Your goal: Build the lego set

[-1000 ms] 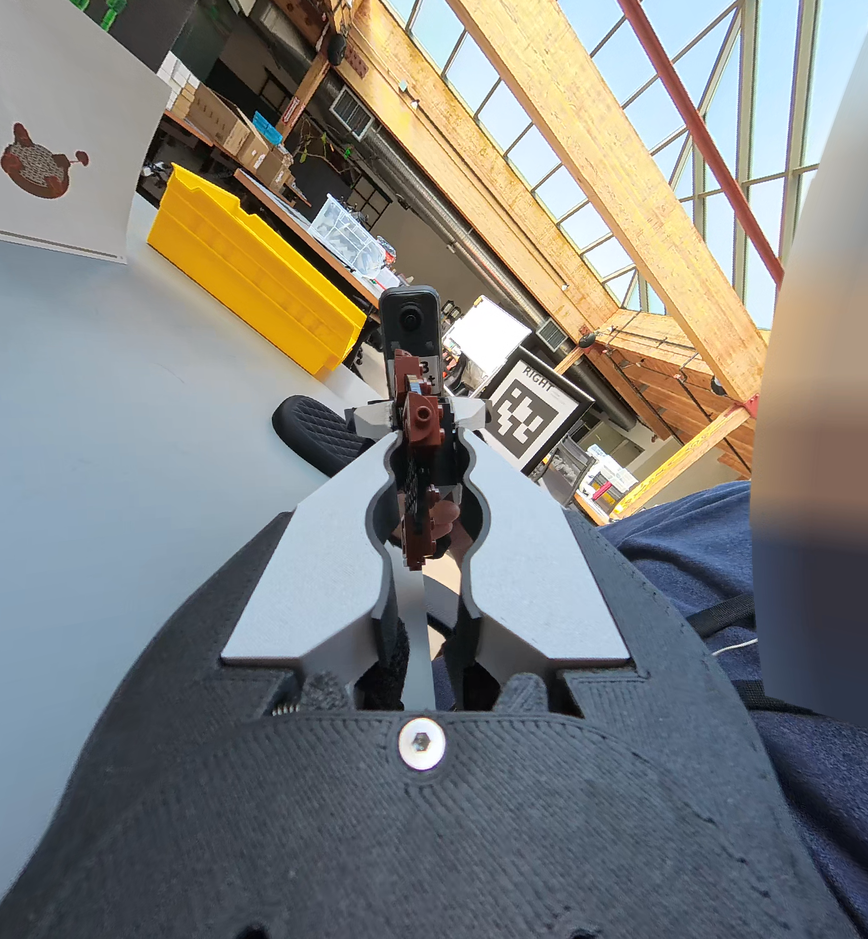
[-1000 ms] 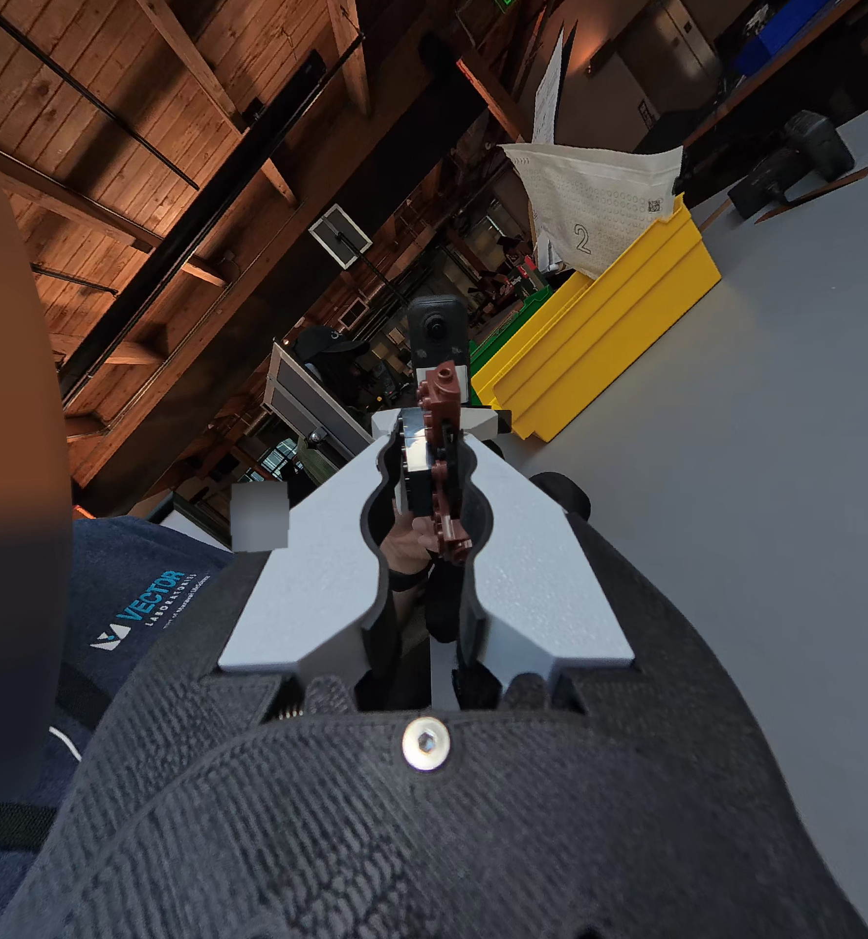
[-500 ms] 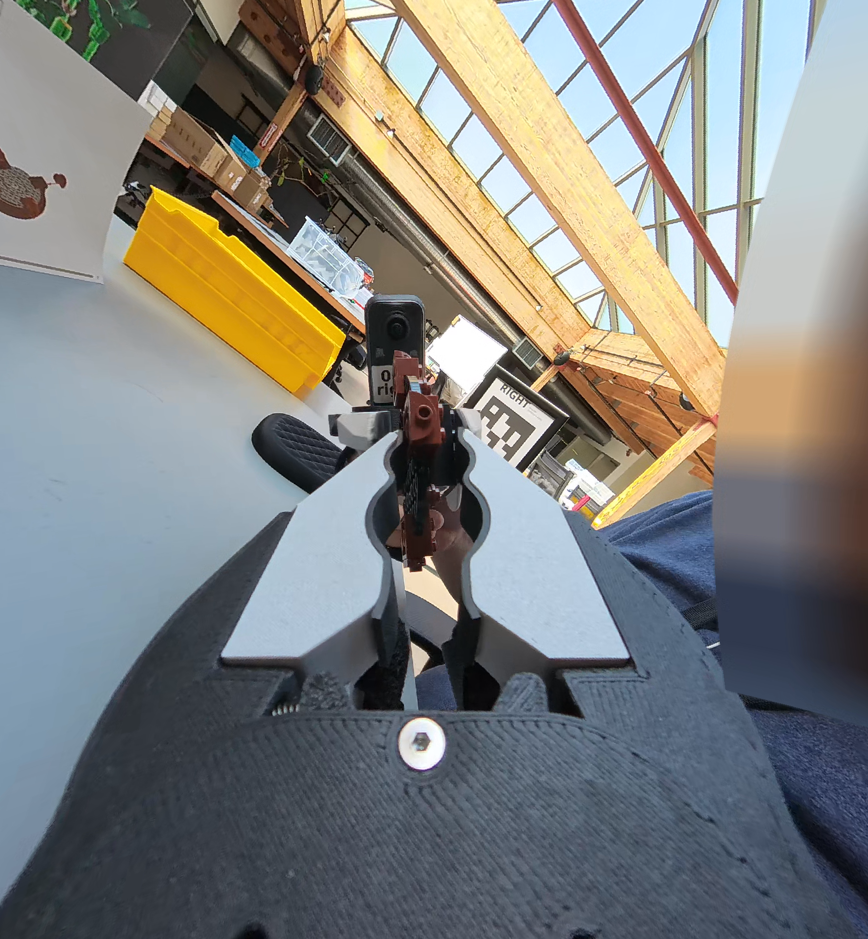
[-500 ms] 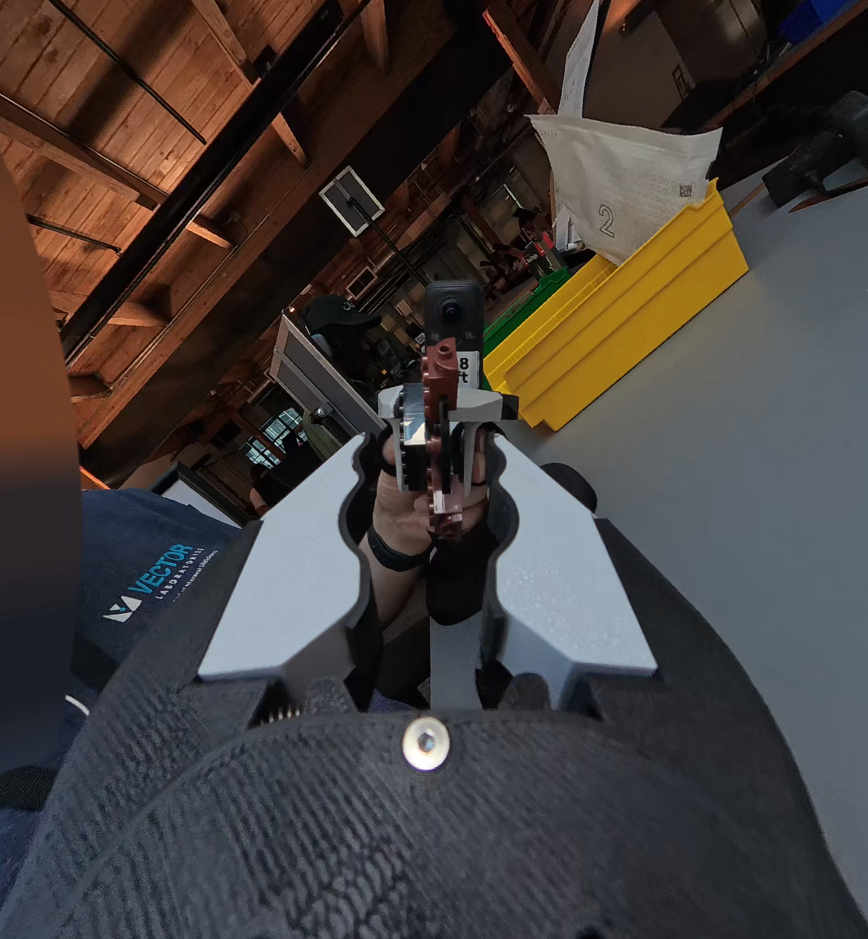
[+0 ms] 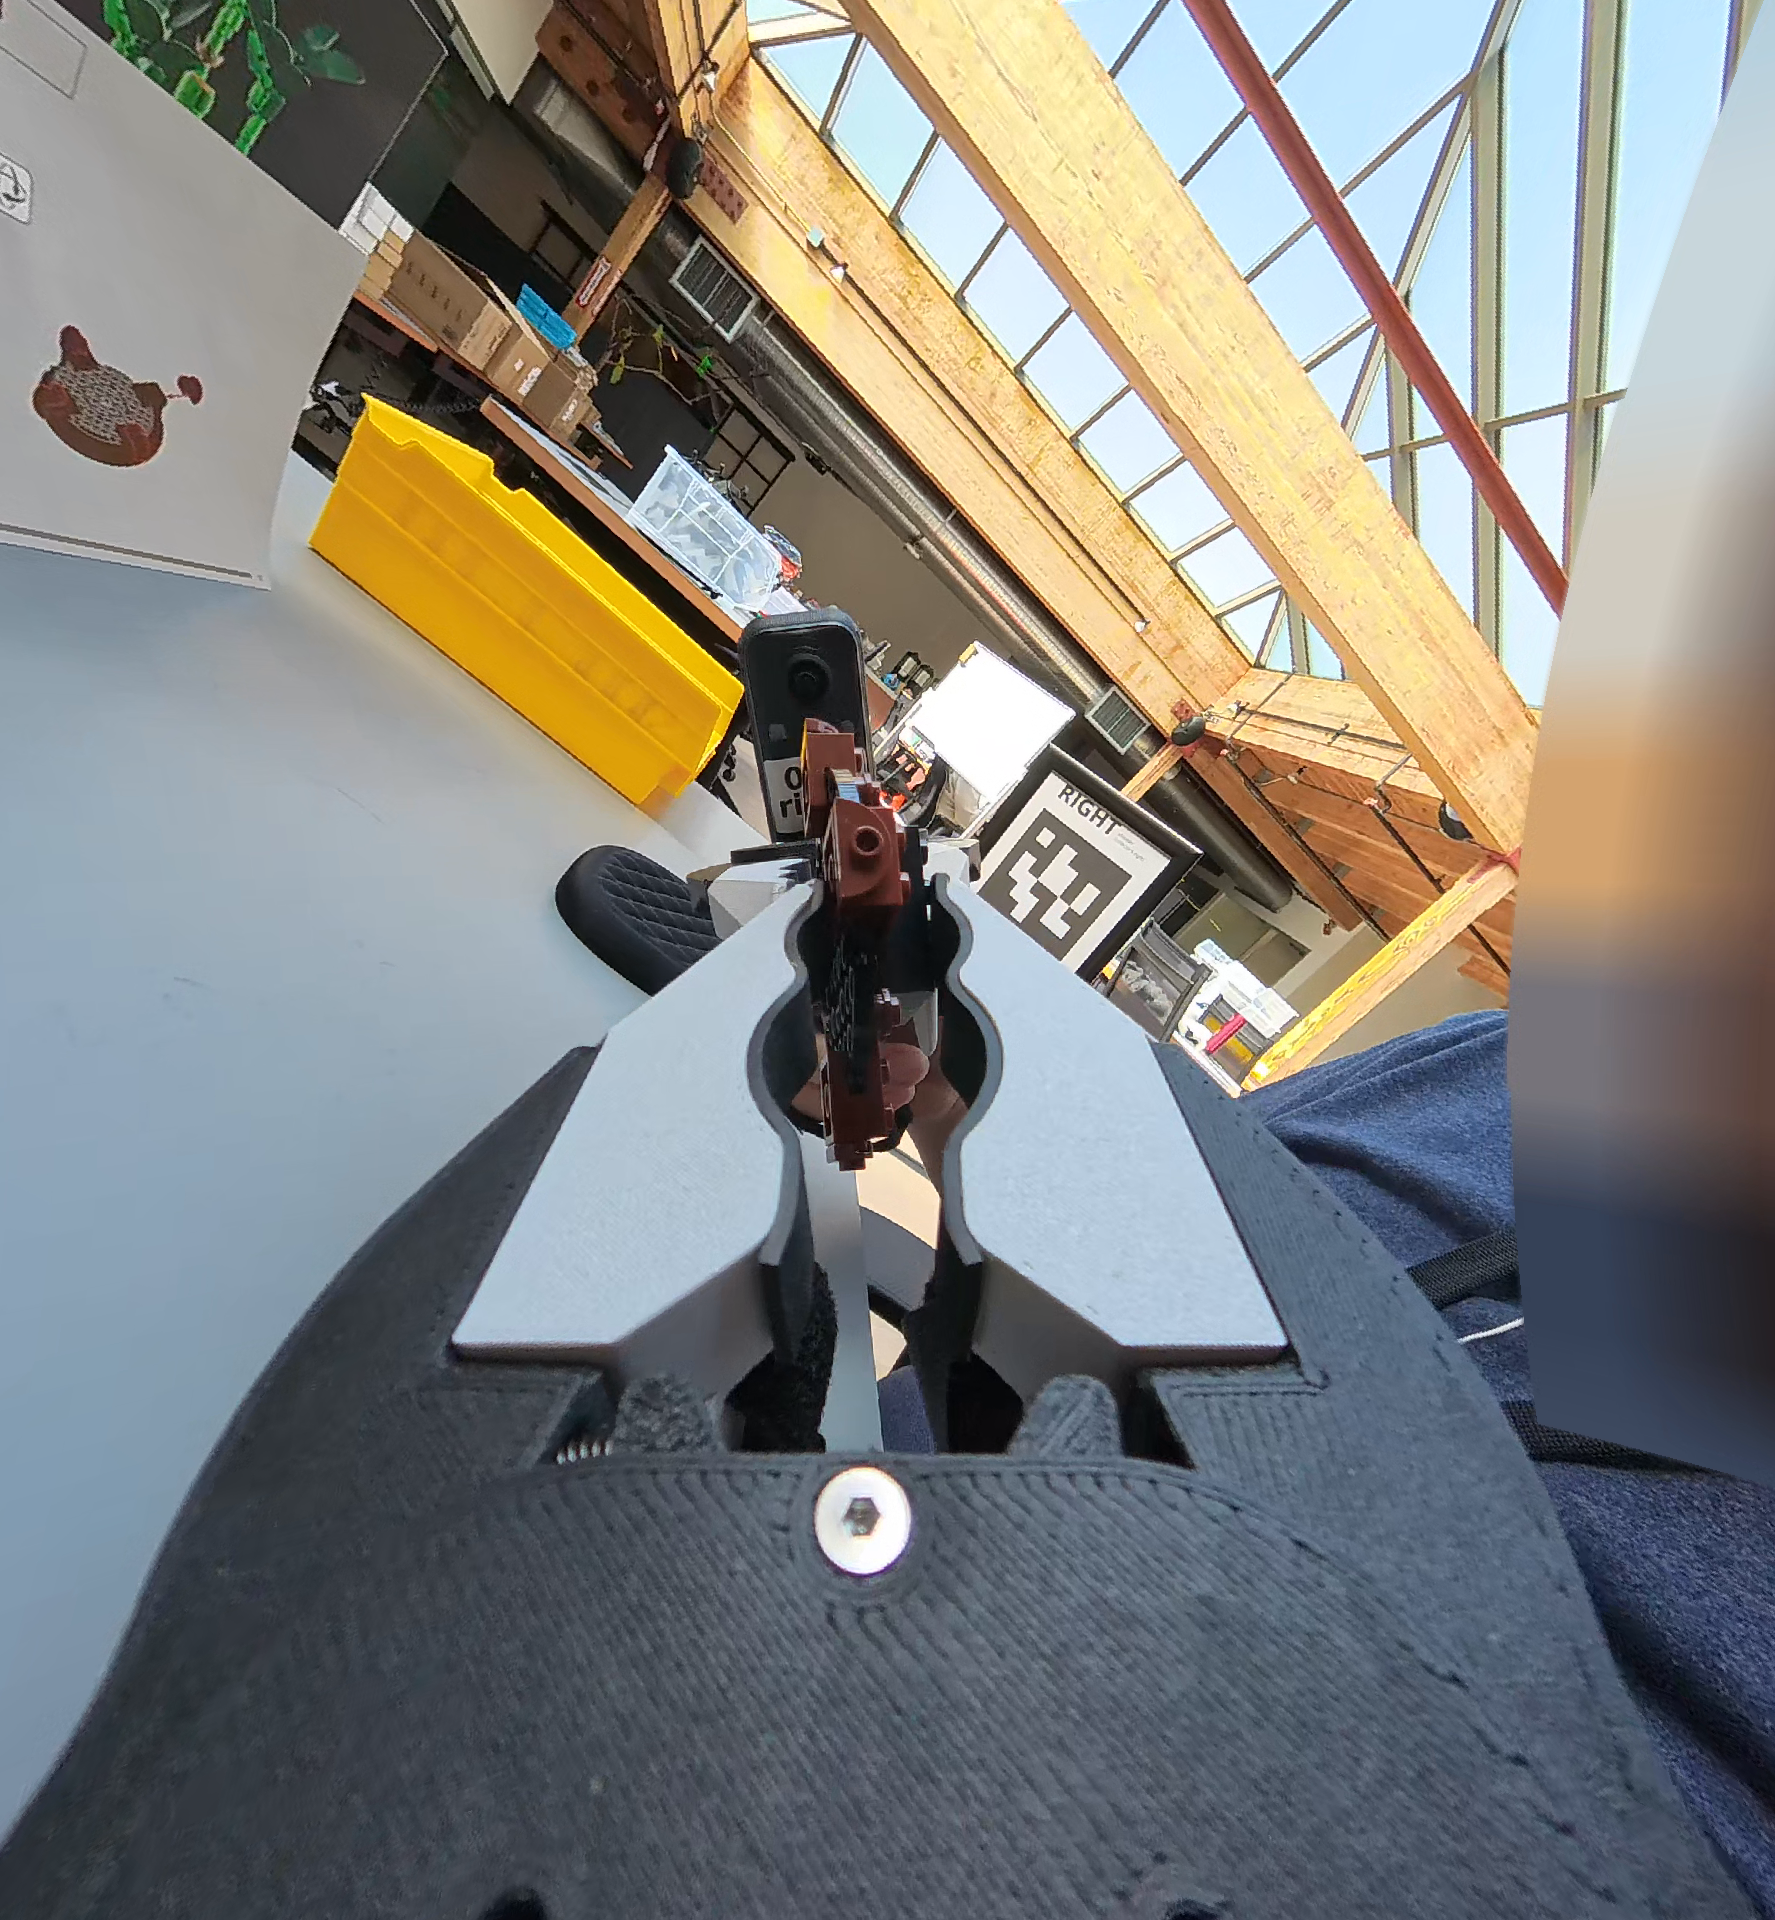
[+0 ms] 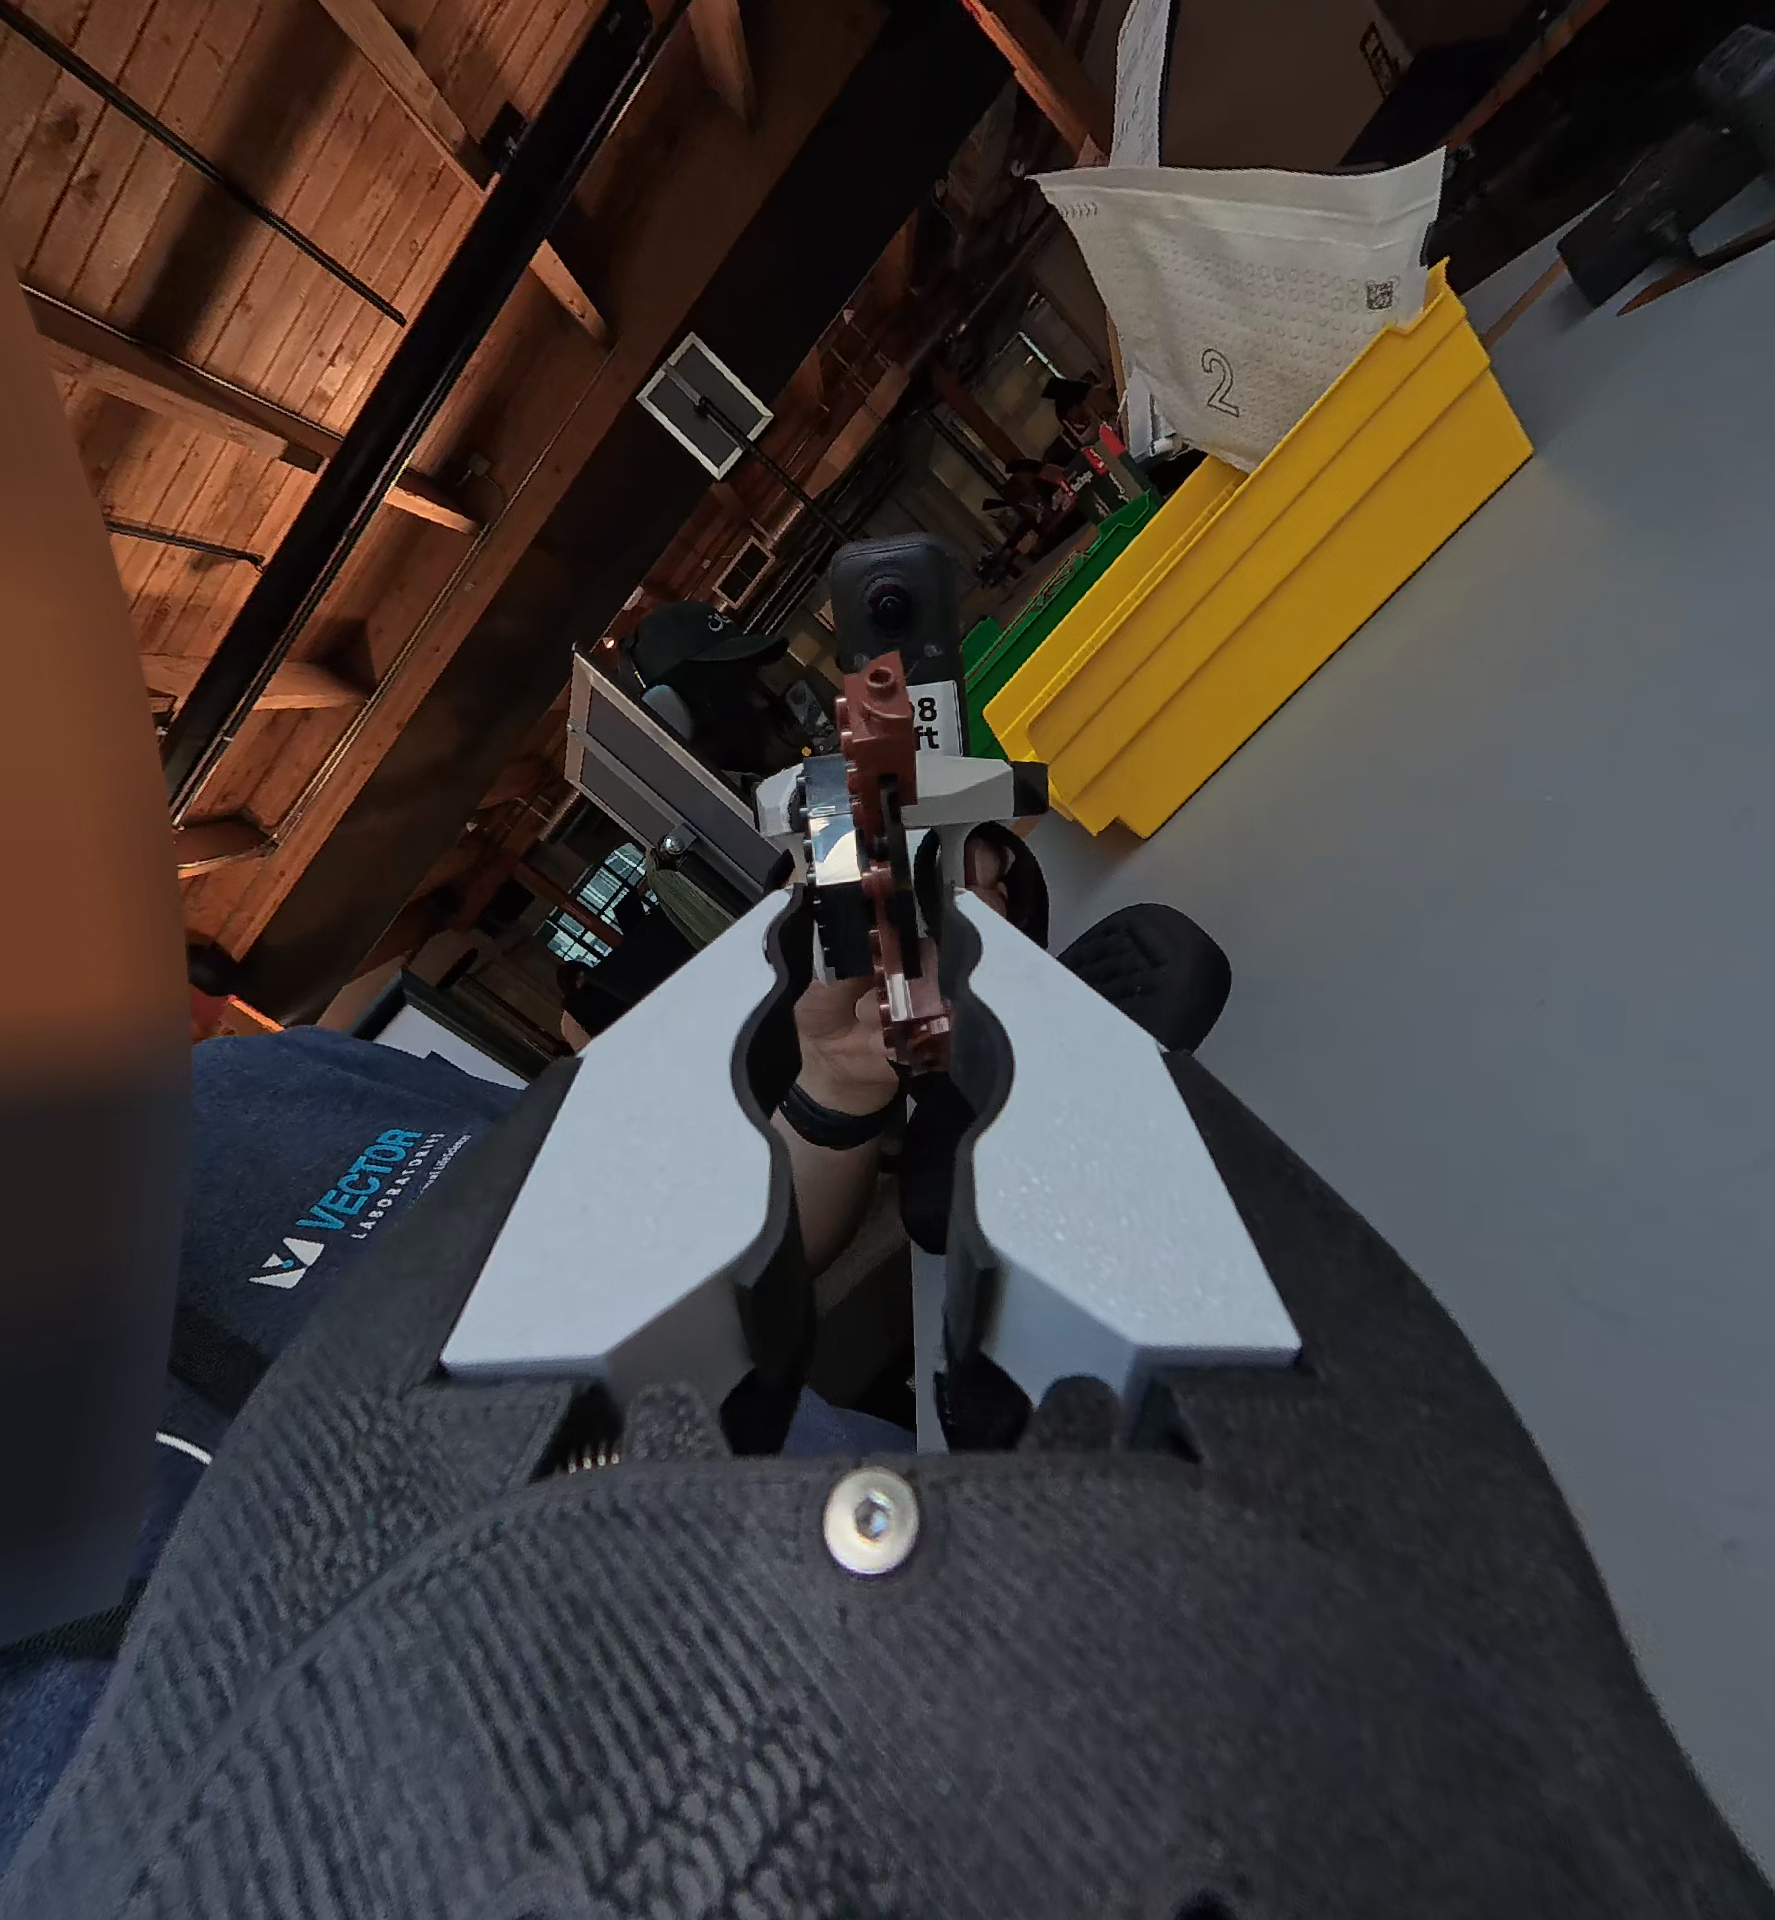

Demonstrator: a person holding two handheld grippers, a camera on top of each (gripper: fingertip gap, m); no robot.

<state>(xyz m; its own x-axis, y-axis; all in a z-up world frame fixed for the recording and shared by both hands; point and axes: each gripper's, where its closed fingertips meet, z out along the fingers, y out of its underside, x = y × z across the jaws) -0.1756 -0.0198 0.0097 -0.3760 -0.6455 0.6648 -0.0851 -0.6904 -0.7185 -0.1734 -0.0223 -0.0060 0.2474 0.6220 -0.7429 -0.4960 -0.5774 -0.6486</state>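
Note:
A small brown and black lego model is held in the air above the grey table, between two grippers that face each other. My left gripper is shut on one end of it. My right gripper is shut on the other end, where the model shows a brown side and a black and white side. Each view shows the other gripper just beyond the model: the right gripper's camera and the left gripper's grey fingers. The pads' contact with the model is hidden.
A yellow bin stands at the table's far side; it holds a white paper bag. A white instruction sheet stands at the far left. A person in a dark blue shirt sits close behind the grippers. Only a small space, under 4 cm, lies between the two pairs of fingers.
The right gripper's jaws were wider apart half a second ago and have come back in on the model. The left gripper has kept its hold. Both views have shifted slightly.

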